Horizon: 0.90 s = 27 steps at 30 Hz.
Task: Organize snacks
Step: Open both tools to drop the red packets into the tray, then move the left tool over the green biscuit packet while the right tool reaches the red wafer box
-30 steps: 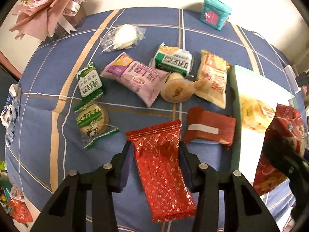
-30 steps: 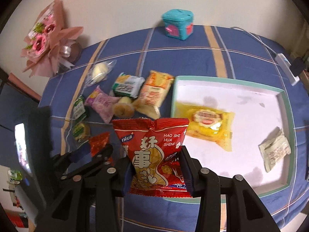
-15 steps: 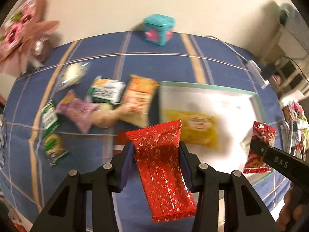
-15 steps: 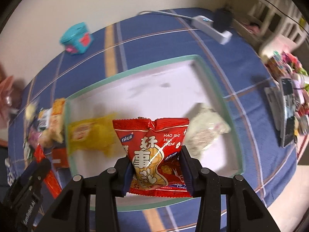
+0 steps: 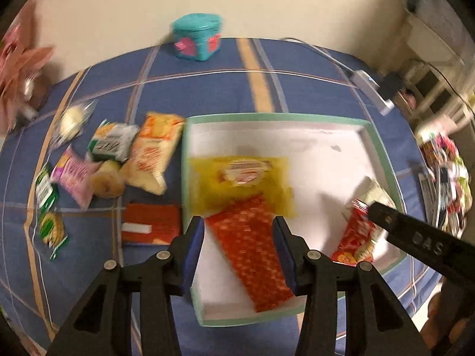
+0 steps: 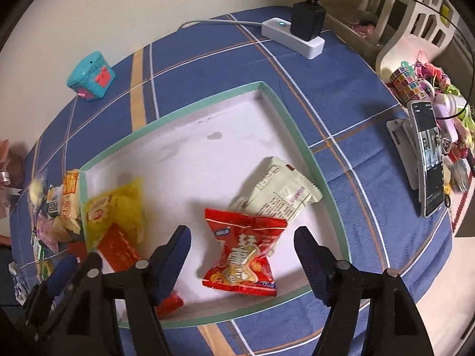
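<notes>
My left gripper (image 5: 237,225) hangs over the near left corner of the white tray with a green rim (image 5: 383,154). Its jaws are opening, and the red patterned packet (image 5: 246,252) has slipped from the pads, blurred, onto the tray floor. My right gripper (image 6: 242,231) stands over the tray's (image 6: 299,130) near right part with its jaws opening wide. The red snack bag (image 6: 242,255) lies loose between its fingers, touched by neither. A yellow packet (image 6: 115,207) and a pale green packet (image 6: 279,192) also lie in the tray.
Several snacks stay on the blue checked cloth left of the tray, among them an orange packet (image 5: 154,151) and a red box (image 5: 151,225). A teal toy box (image 6: 90,77) and a power strip (image 6: 294,37) stand at the back. A phone on a stand (image 6: 427,160) is right.
Both grippers carried their packets from the snack pile to over the tray. The right jaws sprang apart and dropped the red snack bag. The left jaws widened and the red patterned packet slid down.
</notes>
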Each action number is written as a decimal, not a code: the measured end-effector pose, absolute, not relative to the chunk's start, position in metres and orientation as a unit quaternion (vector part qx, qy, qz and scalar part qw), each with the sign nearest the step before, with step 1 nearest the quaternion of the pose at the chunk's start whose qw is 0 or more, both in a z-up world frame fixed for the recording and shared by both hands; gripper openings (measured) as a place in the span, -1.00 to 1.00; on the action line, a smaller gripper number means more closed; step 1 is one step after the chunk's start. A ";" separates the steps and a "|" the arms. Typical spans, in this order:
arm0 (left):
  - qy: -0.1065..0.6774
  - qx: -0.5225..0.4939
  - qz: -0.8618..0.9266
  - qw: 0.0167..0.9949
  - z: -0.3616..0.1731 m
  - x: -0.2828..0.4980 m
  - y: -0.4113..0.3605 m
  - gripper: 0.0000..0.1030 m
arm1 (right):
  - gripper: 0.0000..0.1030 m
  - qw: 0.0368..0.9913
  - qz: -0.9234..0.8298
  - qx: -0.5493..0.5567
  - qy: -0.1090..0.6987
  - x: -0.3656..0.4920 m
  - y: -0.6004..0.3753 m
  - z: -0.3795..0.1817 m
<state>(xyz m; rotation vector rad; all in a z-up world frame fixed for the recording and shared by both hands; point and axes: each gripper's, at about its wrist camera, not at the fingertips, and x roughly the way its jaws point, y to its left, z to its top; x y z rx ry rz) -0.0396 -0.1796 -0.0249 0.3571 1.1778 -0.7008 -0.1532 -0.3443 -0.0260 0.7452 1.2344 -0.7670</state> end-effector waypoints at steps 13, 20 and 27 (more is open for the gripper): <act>0.586 0.102 -0.148 0.790 -0.041 0.045 -0.066 0.19 | 0.52 0.716 -0.262 0.285 0.581 -0.100 -0.279 -0.020; 0.581 0.082 -0.113 0.802 -0.037 0.061 -0.028 0.65 | 0.73 0.732 -0.235 0.251 0.589 -0.076 -0.245 -0.017; 0.560 0.084 -0.107 0.817 -0.035 0.070 -0.020 0.95 | 1.00 0.735 -0.230 0.237 0.592 -0.067 -0.228 -0.019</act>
